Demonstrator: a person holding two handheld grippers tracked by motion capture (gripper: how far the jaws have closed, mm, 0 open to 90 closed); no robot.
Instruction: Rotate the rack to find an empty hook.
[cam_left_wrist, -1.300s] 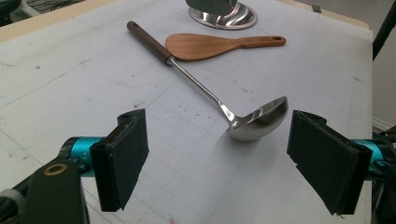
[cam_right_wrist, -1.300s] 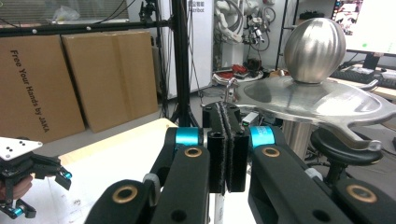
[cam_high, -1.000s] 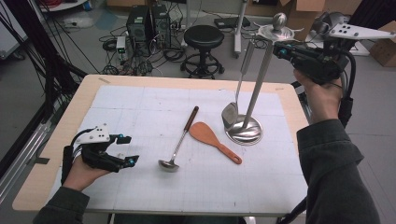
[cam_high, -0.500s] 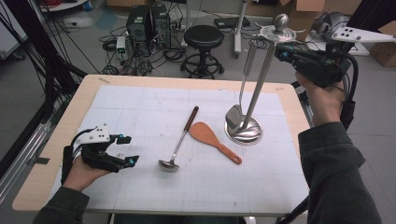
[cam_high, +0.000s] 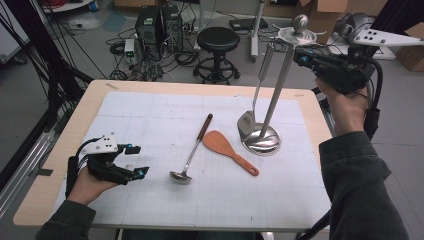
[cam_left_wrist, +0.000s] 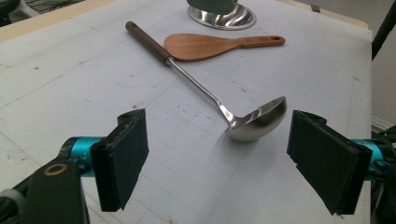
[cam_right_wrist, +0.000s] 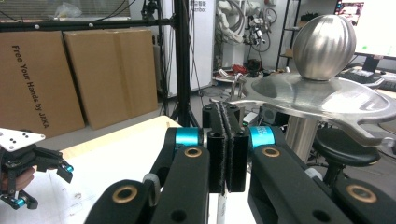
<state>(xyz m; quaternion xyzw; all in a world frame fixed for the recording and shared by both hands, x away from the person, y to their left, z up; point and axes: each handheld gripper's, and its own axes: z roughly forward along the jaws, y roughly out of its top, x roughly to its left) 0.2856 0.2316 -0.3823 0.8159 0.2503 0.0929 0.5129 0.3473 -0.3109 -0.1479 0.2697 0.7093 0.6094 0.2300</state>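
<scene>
**Right gripper pinches a hanging utensil at the stand's top**

The right gripper (cam_high: 300, 54) is held high beside the top disc of the steel utensil stand (cam_high: 263, 140), its jaws pressed together on the thin upper end of a hanging steel utensil (cam_high: 256, 95). In the right gripper view the pads (cam_right_wrist: 218, 140) meet with only a sliver of metal showing below them, and the stand's ball knob (cam_right_wrist: 324, 46) and slotted disc sit just to the gripper's right, very close. The utensil's long axis runs nearly vertical: the handle end is up at the jaws, and the broad head points down, close above the stand's round base, leaning a little off the stand's pole. Whether the head touches the base cannot be told.

The left gripper (cam_high: 134, 160) rests low over the white mat (cam_high: 150, 115), jaws spread wide with nothing between them. Straight ahead of it lies a ladle (cam_left_wrist: 210, 98): the bowl is nearest, just beyond the open pads, and the dark wooden handle points away, up and to the left in that view. Past the ladle lies a wooden rice paddle (cam_left_wrist: 205, 45), blade toward the ladle's shaft, handle pointing right. The stand's base is farthest from this gripper.
</scene>
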